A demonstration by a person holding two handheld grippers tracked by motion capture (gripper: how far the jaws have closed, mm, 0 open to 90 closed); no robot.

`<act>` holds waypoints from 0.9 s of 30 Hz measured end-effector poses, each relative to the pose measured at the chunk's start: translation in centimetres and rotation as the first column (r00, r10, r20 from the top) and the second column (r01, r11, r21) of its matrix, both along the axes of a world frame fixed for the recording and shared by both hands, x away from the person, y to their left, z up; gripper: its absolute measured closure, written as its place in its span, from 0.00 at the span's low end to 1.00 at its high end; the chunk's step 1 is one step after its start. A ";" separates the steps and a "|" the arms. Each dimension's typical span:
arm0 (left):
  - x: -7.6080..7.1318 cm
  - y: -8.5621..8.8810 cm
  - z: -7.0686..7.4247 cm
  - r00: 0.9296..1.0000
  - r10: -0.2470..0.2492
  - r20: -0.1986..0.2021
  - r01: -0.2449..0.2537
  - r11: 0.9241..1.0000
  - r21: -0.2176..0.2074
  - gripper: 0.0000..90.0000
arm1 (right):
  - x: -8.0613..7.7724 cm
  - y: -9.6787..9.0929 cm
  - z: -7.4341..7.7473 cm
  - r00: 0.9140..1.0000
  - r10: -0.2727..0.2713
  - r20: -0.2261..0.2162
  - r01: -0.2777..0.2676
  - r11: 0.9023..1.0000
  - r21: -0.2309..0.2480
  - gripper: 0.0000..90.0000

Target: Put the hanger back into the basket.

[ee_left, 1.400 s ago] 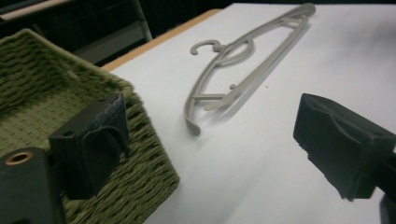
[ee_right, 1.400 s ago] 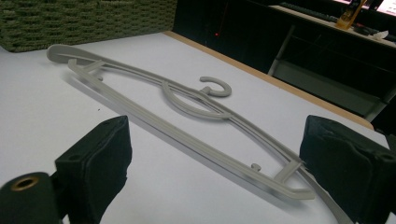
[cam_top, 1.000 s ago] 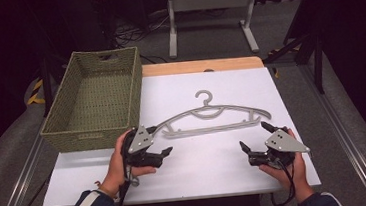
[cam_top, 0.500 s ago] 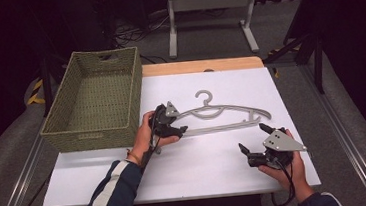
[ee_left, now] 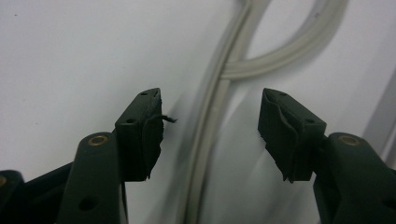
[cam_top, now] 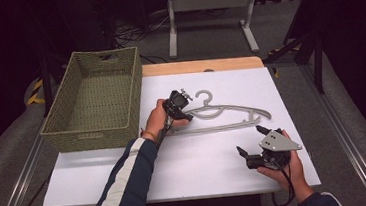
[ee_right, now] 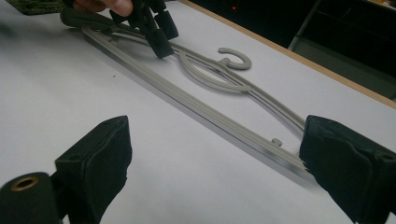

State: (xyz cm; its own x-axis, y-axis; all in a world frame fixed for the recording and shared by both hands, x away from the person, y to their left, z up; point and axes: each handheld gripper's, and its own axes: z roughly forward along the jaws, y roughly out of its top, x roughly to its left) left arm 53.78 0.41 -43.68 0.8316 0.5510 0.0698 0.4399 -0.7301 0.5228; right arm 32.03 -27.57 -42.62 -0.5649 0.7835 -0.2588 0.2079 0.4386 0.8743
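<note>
A grey plastic hanger (cam_top: 232, 112) lies flat on the white table (cam_top: 202, 171), hook toward the far side. My left gripper (cam_top: 184, 114) is over the hanger's left arm, near the neck. In the left gripper view its jaws stand open (ee_left: 210, 100) on either side of the hanger's thin rail (ee_left: 205, 158), just above it and not touching. My right gripper (cam_top: 250, 139) is held open near the front right, a little short of the hanger's right end. The right gripper view has the hanger (ee_right: 210, 112) beyond its open jaws (ee_right: 215, 126) and the left gripper (ee_right: 156, 37) farther off.
A green woven basket (cam_top: 93, 135) stands at the table's left side, with nothing in it. A wooden strip (cam_top: 198, 66) runs along the far edge. Behind the table a metal stand (cam_top: 208, 10) and cables sit on the floor.
My left gripper has gone forward and right from the table's front left to the hanger's left arm. The right gripper has barely shifted.
</note>
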 end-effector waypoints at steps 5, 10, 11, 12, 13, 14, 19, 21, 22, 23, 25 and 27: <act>0.5 -0.4 0.1 0.997 -0.028 -0.067 0.027 1.000 -0.013 0.58 | 0.2 -0.2 -0.1 1.000 0.003 -0.017 -0.003 1.000 0.002 0.11; 0.6 -0.9 0.5 0.994 -0.013 -0.106 0.015 1.000 0.016 0.69 | 0.4 -0.1 -0.3 0.998 0.009 -0.058 -0.009 1.000 -0.001 0.11; 0.4 -1.1 0.6 0.994 -0.015 -0.107 0.018 0.999 0.027 0.75 | 0.3 0.0 -0.2 0.998 0.018 -0.055 -0.018 1.000 -0.002 0.11; 0.2 -1.5 0.7 0.994 -0.026 -0.107 0.032 0.998 0.055 0.81 | 0.3 0.1 -0.2 0.998 0.022 -0.054 -0.022 1.000 -0.004 0.11; 0.1 -1.9 0.8 0.994 -0.047 -0.100 0.056 0.995 0.084 0.84 | 0.2 0.2 -0.2 0.998 0.029 -0.055 -0.029 1.000 -0.002 0.11; -0.1 -2.2 1.0 0.994 -0.056 -0.098 0.067 0.992 0.111 0.85 | 0.2 0.2 -0.2 0.998 0.032 -0.055 -0.032 0.999 -0.003 0.11; -0.2 -2.8 1.1 0.992 -0.085 -0.096 0.099 0.983 0.153 0.90 | 0.2 0.1 -0.2 0.998 0.034 -0.059 -0.034 0.999 -0.004 0.11; 0.0 -2.7 1.1 0.990 -0.090 -0.107 0.105 0.984 0.143 0.88 | 0.3 0.0 -0.2 0.997 0.038 -0.062 -0.038 0.999 0.000 0.11; 0.2 -2.6 1.1 0.990 -0.095 -0.108 0.108 0.986 0.126 0.88 | 0.3 0.0 -0.2 0.997 0.040 -0.063 -0.040 0.999 0.000 0.11; 0.3 -2.5 1.0 0.990 -0.091 -0.110 0.103 0.988 0.111 0.87 | 0.3 0.1 -0.2 0.996 0.043 -0.072 -0.043 0.999 0.001 0.11; 0.2 -2.5 0.9 0.991 -0.087 -0.100 0.097 0.990 0.101 0.86 | 0.3 0.1 -0.3 0.996 0.051 -0.075 -0.051 0.999 -0.003 0.11; 0.1 -2.7 0.9 0.992 -0.089 -0.087 0.098 0.989 0.107 0.87 | 0.2 0.2 -0.2 0.995 0.058 -0.075 -0.058 0.998 -0.004 0.12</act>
State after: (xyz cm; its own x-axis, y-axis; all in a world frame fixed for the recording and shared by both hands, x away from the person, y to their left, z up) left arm 53.84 -2.29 -42.82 0.8846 0.4631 0.0556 0.4049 -0.8216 0.4013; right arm 32.27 -27.36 -42.84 -0.6274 0.7474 -0.2186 0.2467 0.4571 0.8545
